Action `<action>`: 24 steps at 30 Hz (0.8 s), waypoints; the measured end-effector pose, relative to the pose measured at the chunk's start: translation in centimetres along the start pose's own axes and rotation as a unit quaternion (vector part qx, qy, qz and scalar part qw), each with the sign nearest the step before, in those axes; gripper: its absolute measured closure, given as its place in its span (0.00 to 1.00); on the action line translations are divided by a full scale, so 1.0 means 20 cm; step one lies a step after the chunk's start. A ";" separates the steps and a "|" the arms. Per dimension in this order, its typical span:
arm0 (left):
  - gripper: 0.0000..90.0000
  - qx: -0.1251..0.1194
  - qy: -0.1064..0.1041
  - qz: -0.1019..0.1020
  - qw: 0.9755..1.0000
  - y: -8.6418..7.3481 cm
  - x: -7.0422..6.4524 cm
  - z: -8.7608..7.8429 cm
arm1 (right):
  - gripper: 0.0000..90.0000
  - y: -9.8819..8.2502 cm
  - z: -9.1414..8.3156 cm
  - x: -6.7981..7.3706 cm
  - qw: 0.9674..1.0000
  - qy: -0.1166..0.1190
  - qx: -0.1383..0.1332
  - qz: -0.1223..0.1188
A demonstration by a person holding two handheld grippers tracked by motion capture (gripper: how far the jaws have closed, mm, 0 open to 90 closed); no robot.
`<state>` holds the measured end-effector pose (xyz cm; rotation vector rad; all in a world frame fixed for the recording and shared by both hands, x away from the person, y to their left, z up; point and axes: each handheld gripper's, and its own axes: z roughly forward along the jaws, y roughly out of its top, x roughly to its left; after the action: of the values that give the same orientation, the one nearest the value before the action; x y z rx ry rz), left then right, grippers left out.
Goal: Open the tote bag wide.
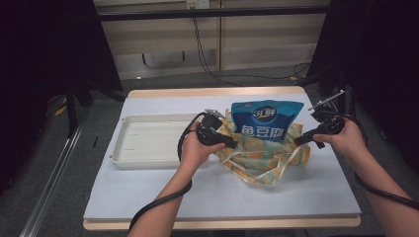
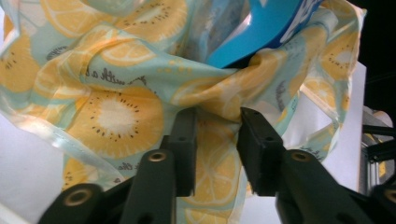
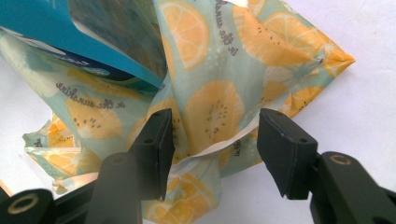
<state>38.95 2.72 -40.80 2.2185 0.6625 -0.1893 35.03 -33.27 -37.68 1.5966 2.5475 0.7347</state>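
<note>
A thin printed bag with orange-slice pattern is seen at mid-table, right of the white tray. A blue pouch stands in the bag, its top sticking out on the far side. The work is judged to be getting the pouch out of the bag, or the bag opened around it.

Handling, judged: the bag is soft, light and crumply, with no stiffness, so it will bunch and slide under a pull. A hem or a gathered fold is the best hold; flat single cloth would slip. The loop handles lying at the near side could also be taken. The pouch looks glossy and slippery, semi-stiff, moderately heavy; it should be pinched at its flat top seal, not on the bulging body.

Left gripper: brought in from the left, held about level, tips at the bag's left edge. In the left gripper view a bunched fold of cloth sits between the jaws, which stand narrow; whether the pads press on it cannot be told.

Right gripper: held on the right side, pointed left and slightly down at the bag's right edge. In the right gripper view the jaws stand wide apart, released; the bag's hem lies between them, touched by one pad at most, nothing clamped.

Both forearms come in from the near edge.
</note>
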 end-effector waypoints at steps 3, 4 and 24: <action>0.96 0.004 -0.010 -0.012 1.000 -0.01 0.00 -0.01 | 0.52 0.00 0.01 0.00 1.000 -0.001 0.003 0.000; 0.98 0.004 -0.012 -0.011 1.000 -0.01 0.00 -0.01 | 0.52 0.00 0.02 0.00 1.000 0.001 0.005 0.001; 1.00 0.015 -0.027 -0.006 1.000 -0.10 -0.06 0.00 | 0.65 -0.03 0.06 0.02 1.000 0.008 0.018 -0.012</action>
<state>36.85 3.42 -41.69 2.2304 0.6489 -0.2654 34.71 -32.71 -38.91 1.5729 2.6004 0.7066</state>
